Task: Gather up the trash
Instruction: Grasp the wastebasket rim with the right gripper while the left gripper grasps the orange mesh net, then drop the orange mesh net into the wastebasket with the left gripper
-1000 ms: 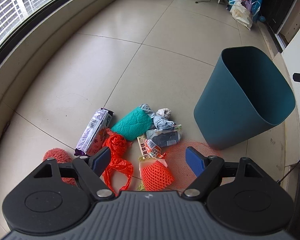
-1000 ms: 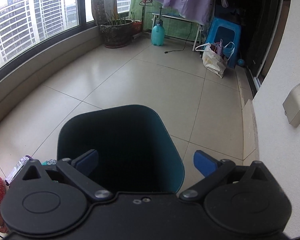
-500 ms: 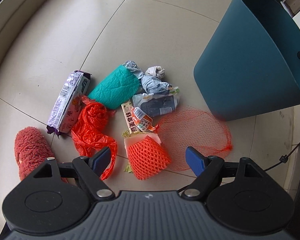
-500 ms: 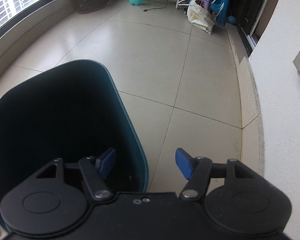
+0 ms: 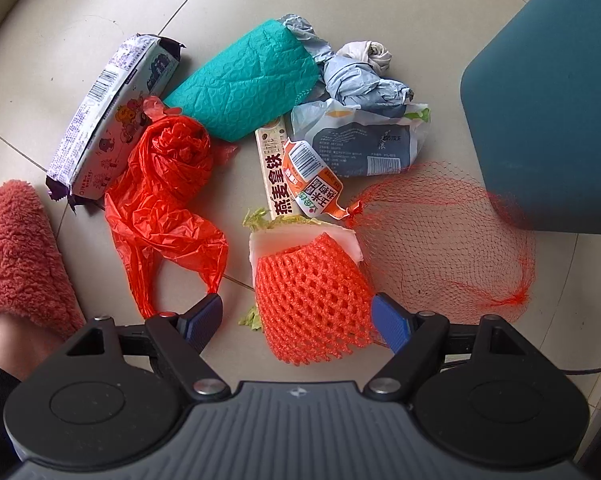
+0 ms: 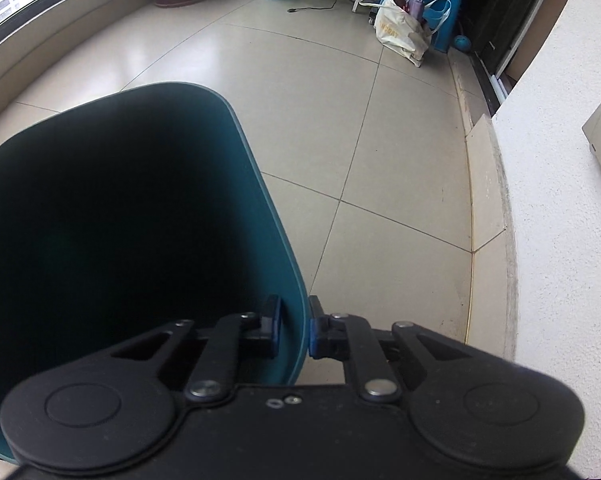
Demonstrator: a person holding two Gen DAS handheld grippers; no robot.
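Nothing appears collected so far: the whole scatter of rubbish lies on the tiled floor [image 5: 80, 20], and the dark teal plastic bin [image 6: 112, 248] shows only a dark interior in the right wrist view, with no trash visible inside.

The right gripper [image 6: 294, 330] has just been closing, and its jaws now pinch the bin's thin rim, one pad inside the wall and one outside, low in the middle of that frame. The bin is thus held, probably to steady or tilt it.

The left gripper [image 5: 298, 320] stands spread wide, pointing down, with its blue pads on either side of the orange foam fruit net [image 5: 310, 298] at lower centre; the right pad looks to be at the net's edge, the left one just clear, and no squeeze is visible. That net, wrapped round a white foam sleeve, looks like the first piece to go. Its long axis runs up and down the frame, its white open end pointing toward the top, the closed mesh end toward the gripper body.

Left to gather, judging by the floor: the crumpled orange plastic bag [image 5: 168, 196] at centre left, the purple biscuit packet [image 5: 108, 116] lying diagonally at upper left, the green embossed pouch [image 5: 244, 84], the grey crumpled wrappers [image 5: 356, 80], and the loose red mesh bag [image 5: 452, 240] beside the bin at right.
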